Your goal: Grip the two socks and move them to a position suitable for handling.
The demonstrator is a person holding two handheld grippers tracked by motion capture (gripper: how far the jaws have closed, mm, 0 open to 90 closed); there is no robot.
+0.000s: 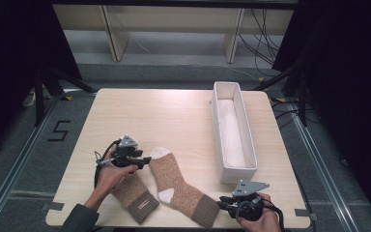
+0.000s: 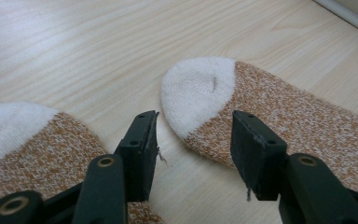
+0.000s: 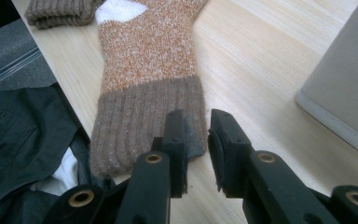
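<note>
Socks are lying flat near the front edge of the table [image 1: 183,111], and we are working over them with a gripper in each hand. The right sock [image 1: 178,186] is stretching from its white toe, near the middle of the table, down to its brown ribbed cuff by the front edge. The left sock [image 1: 134,195] is lying just beside it, partly under our left hand [image 1: 110,176], its cuff also toward the front edge.

We are reaching our left forearm in from the front left corner, wrist bent so that the left gripper [image 1: 147,160] is pointing level toward the right sock's toe. In the left gripper view its tongs [image 2: 193,140] are standing well apart with nothing pinched; the white toe [image 2: 198,91] is lying just beyond the tips, and the pads are not pressing on it.

Our right hand [image 1: 261,220] is sitting at the front right corner, holding the right gripper [image 1: 222,204] low and pointing left at the cuff. In the right gripper view those tongs [image 3: 196,140] are showing a narrow gap, and the corner of the cuff [image 3: 144,126] is lying between them, against the left pad; we cannot tell whether they are gripping it.

A white tray [image 1: 222,145] is standing along the right side of the table.
</note>
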